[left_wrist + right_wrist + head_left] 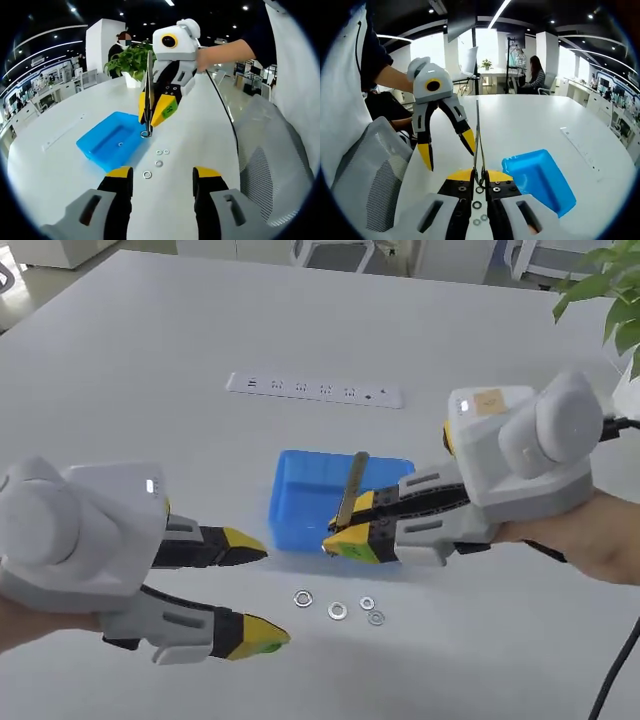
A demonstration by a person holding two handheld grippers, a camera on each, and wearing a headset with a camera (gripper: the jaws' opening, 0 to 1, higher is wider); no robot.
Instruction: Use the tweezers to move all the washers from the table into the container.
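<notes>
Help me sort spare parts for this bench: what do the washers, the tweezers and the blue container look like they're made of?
The washers look like metal: silvery rings with bright glints, probably steel. The tweezers are thin flat blades with a dull greyish sheen, likely metal; the alloy is unclear. The container is uniform bright blue and smooth with rounded corners, so most likely moulded plastic.

Bench surface: white table (150,370), matte. A blue container (300,500) sits near the middle, open side up. A white power strip (315,390) lies flat beyond it, well apart. Four washers (338,611) lie loose in a cluster just in front of the container, the two rightmost closest together. A potted plant (628,390) stands at the far right edge.
</notes>
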